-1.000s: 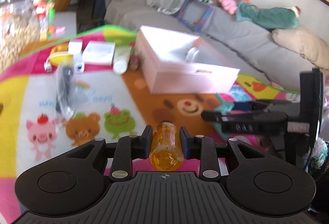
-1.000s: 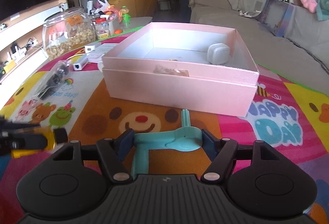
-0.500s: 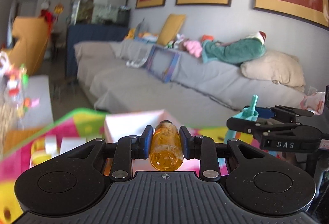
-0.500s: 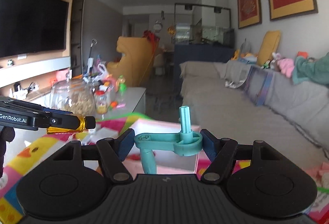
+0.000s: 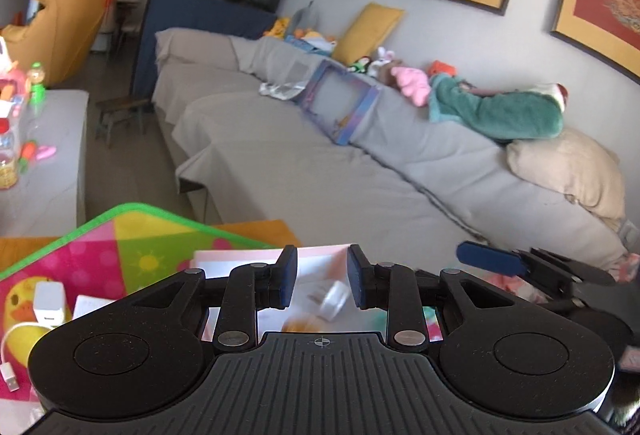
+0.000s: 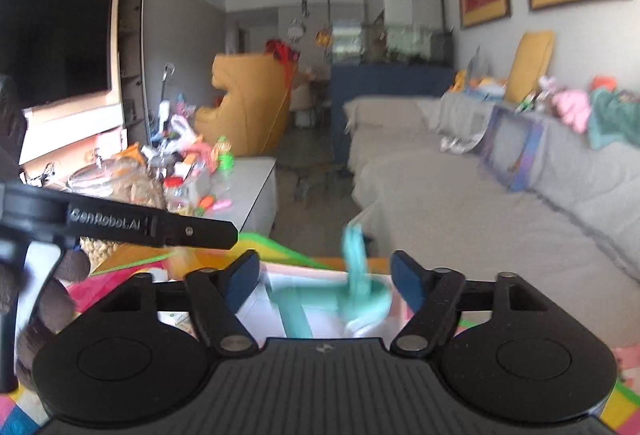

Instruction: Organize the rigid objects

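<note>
My left gripper is open and empty above the pink box. A blurred amber bottle shows below the jaws, inside the box beside a small white object. My right gripper is open, and the teal plastic piece is blurred between its spread fingers, free of the pads, over the pink box. The right gripper's finger shows in the left wrist view. The left gripper's finger shows in the right wrist view.
The colourful play mat lies under the box. A white charger, a cable plug and a white carton lie at its left. A grey sofa runs behind. A snack jar and clutter stand on the white table.
Both grippers have opened. The amber bottle has left the left jaws and the teal piece has left the right jaws; both are dropping into the pink box.
</note>
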`<state>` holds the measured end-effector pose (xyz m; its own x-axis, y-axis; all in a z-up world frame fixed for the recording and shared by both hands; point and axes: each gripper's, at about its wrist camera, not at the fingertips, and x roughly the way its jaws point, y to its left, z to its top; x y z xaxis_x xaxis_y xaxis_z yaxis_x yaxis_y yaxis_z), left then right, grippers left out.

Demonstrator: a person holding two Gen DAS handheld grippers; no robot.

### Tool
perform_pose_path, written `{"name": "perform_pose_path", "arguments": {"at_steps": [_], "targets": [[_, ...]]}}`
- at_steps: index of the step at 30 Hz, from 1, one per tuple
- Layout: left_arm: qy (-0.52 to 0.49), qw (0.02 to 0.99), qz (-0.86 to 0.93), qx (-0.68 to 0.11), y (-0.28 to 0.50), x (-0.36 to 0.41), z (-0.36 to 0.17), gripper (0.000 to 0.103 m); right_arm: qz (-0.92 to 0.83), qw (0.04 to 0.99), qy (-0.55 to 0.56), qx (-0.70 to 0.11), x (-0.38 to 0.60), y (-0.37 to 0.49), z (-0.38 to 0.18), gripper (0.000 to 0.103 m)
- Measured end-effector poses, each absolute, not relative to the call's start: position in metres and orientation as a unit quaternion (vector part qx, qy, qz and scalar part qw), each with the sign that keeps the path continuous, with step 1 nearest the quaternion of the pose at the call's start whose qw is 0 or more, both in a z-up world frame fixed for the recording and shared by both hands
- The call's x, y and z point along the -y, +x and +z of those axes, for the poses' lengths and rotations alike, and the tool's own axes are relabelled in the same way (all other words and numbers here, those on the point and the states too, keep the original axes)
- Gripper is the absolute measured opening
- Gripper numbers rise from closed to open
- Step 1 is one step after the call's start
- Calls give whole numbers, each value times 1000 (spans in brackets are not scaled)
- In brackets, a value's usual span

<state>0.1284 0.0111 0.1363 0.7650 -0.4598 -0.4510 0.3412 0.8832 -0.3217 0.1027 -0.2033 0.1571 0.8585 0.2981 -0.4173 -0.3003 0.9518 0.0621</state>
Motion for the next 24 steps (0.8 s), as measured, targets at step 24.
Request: {"name": "perform_pose_path", "arguments": {"at_steps": [24], "targets": [[-105,947,-4,-303,7,-134,51,30,180,945,-87,-258,173,-3,60,77]]}}
